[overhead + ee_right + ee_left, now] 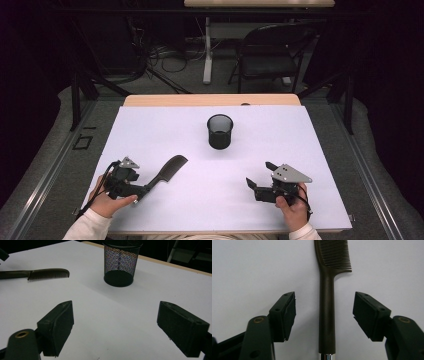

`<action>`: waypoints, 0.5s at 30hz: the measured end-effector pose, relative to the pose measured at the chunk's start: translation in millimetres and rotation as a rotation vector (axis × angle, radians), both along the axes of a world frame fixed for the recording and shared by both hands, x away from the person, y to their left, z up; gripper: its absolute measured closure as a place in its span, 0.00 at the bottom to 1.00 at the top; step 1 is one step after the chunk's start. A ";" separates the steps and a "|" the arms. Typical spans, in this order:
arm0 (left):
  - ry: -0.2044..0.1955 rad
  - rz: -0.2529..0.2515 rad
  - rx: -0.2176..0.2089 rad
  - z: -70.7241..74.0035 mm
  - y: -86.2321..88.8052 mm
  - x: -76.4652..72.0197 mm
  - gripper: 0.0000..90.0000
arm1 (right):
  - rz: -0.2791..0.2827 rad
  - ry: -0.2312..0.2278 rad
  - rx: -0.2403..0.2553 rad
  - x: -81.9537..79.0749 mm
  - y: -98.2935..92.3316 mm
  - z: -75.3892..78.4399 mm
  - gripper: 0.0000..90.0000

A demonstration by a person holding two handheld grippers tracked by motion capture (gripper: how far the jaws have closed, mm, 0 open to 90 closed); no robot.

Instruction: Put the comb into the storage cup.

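Comb [166,172] lay flat on table [320,200], at 8 o'clock from mesh cup [220,131]. Left gripper [324,312] straddled handle, jaws apart, pads not touching — judged light, stiff, slick plastic; grip mid-handle. Right gripper [115,327] jaws wide, empty.

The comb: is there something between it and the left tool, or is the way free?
Nothing visible is in the way. The comb lies flat on the white table, its handle already between the jaws of the left tool. There is a bare gap on each side of the handle, so the pads do not touch it yet.
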State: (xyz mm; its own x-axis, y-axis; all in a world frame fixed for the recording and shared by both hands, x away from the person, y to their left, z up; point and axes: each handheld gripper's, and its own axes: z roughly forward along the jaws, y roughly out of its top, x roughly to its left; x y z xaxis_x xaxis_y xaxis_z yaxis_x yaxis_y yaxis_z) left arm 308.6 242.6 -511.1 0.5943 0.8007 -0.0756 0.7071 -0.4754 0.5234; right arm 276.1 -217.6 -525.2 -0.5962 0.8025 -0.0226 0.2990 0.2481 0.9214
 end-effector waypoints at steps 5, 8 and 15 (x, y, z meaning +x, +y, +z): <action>0.006 -0.003 0.001 -3.0 -1.0 3.3 0.45 | -0.002 0.001 -0.001 0.1 -0.2 -0.1 0.15; 0.015 -0.017 0.024 -4.9 -3.2 5.1 0.48 | -0.002 0.001 -0.001 0.1 -0.1 -0.1 0.15; 0.061 -0.029 0.068 -10.1 -8.1 8.4 0.58 | -0.001 0.003 -0.003 0.1 -0.1 -0.2 0.15</action>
